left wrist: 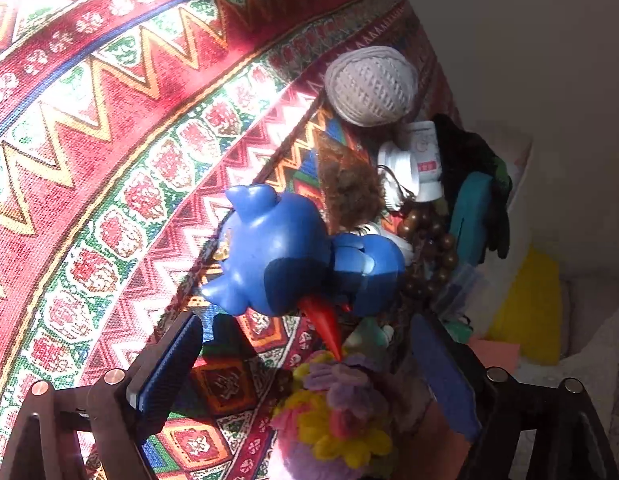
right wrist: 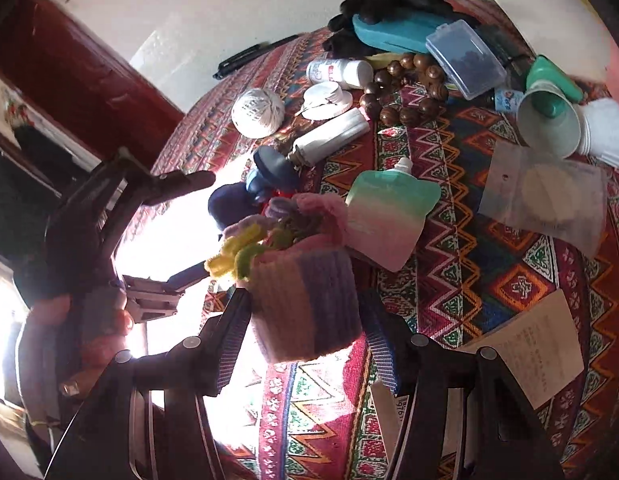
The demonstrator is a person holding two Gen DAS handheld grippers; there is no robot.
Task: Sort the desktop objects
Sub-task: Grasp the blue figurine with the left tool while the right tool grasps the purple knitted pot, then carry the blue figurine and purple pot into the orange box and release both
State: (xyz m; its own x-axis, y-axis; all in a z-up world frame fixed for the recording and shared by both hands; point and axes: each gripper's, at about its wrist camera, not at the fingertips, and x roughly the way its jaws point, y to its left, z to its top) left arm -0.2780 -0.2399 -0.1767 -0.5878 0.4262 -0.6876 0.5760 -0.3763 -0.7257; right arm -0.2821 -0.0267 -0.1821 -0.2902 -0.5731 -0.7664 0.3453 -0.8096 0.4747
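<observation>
Left wrist view, L to R: patterned tablecloth (left wrist: 109, 128) fills upper left & centre, red/green/orange zigzags, strong sun glare at top left. Lower part of frame: left gripper (left wrist: 305, 376) w/ jaws spread wide, nothing clamped; blue pads at lower left & lower right. Between the jaws, centre frame, blue toy figure (left wrist: 285, 256) lies on the cloth w/ a red pointed part aimed down. Just below it, bottom centre, knitted flower pot (left wrist: 333, 412), yellow/pink/purple blooms. Upper right of centre: ball of string (left wrist: 369, 84). Below that a white bottle (left wrist: 425, 156), then wooden bead bracelet (left wrist: 429, 248), teal case (left wrist: 469, 216) & black glove (left wrist: 485, 168) toward right edge. Far right is wall & blurry yellow stuff, can't tell what.

Right wrist view, L to R: far left dark furniture, blown-out glare; the left gripper (right wrist: 181, 232) shows mid-left, released. Bottom centre: right gripper (right wrist: 305, 344) w/ jaws either side of the flower pot (right wrist: 309, 296); pads near its sides but contact can't tell, so grip state unclear. Above pot: blue toy (right wrist: 265, 176), string ball (right wrist: 257, 112), white tube (right wrist: 329, 136). Right of pot, touching it: pastel pouch (right wrist: 385, 216). Upper centre-right: beads (right wrist: 405, 92), clear plastic box (right wrist: 465, 58), teal case (right wrist: 393, 32). Right: stacked paper cups (right wrist: 569, 128), clear bag (right wrist: 549, 200), paper slip (right wrist: 533, 344) lower right.
</observation>
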